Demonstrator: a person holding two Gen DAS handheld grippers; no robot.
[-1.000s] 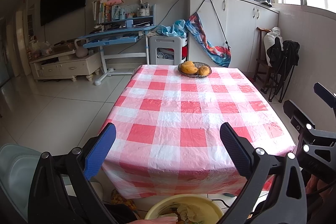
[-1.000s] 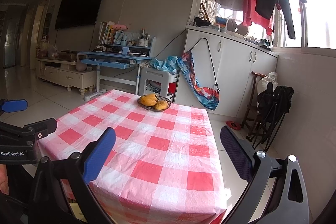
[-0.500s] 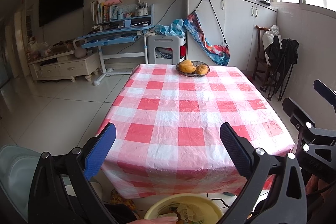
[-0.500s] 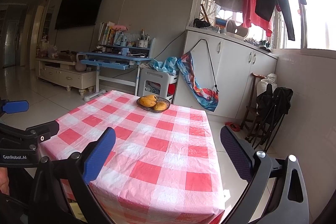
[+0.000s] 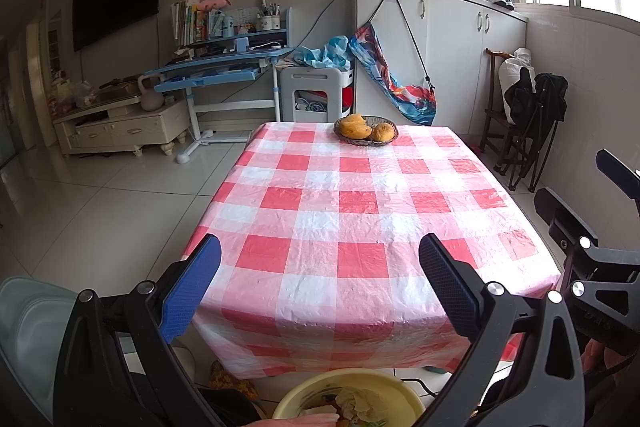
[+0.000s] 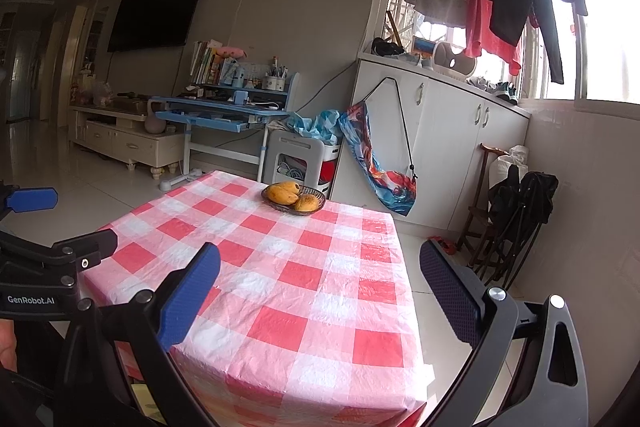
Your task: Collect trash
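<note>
**Both claws wide and empty, trash already down in the basin**

Hardly any change against one second ago: only a small drift of both views, with the checked tablecloth (image 5: 360, 203) seen from almost the same place. Left gripper (image 5: 320, 247) spread wide as before, holding nothing. Right gripper (image 6: 320, 253) also spread wide, nothing between the fingers.

On the cloth, only a fruit basket (image 5: 366, 133) at the far end. Probably means the gathering is finished or close to it.

Trash (image 5: 360, 405) lying inside the yellow basin (image 5: 304, 393), low under the near table edge, just below the left gripper. A crumpled heap, partly cut off by the picture edge. No clear long axis and no clear pointing direction to tell.
</note>
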